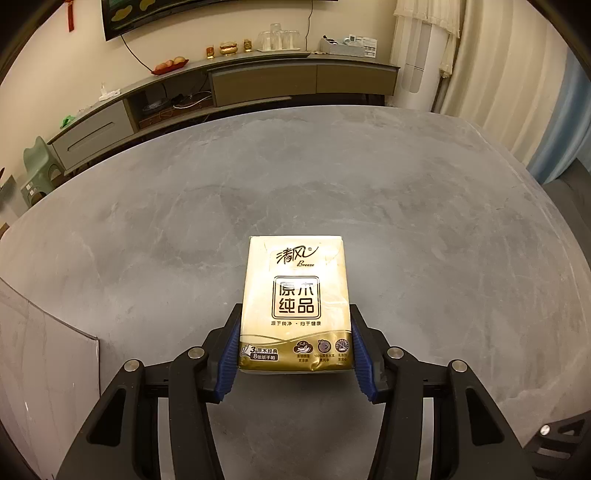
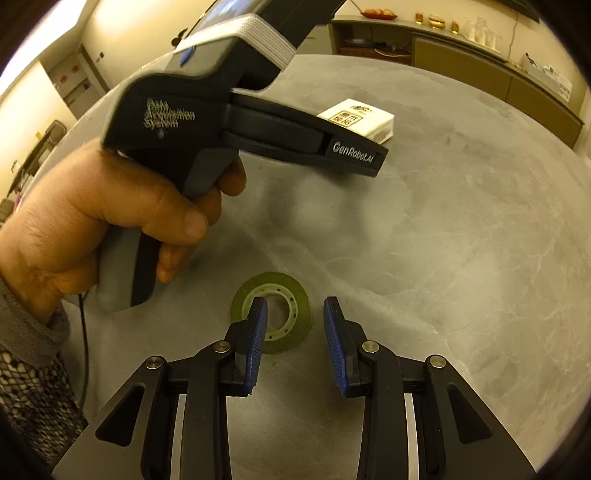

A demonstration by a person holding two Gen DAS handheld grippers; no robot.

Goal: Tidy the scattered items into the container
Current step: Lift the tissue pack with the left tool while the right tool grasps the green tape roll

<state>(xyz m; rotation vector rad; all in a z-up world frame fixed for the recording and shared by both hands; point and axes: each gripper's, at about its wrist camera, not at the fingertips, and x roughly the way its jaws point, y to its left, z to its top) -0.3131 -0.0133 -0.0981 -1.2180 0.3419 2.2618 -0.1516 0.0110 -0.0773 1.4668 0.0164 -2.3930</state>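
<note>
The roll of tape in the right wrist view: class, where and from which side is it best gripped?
The roll of tape lies flat on the table, hole upward. Probably best from above: one finger inside the hole, one outside, pinching the ring wall.

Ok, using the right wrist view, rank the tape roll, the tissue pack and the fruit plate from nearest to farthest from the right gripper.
1. Tape roll: flat on the table, just beyond the right gripper, under its left finger.
2. Tissue pack: farther across the table, ahead and slightly right.
3. Fruit plate: on the cabinet beyond the table.
</note>
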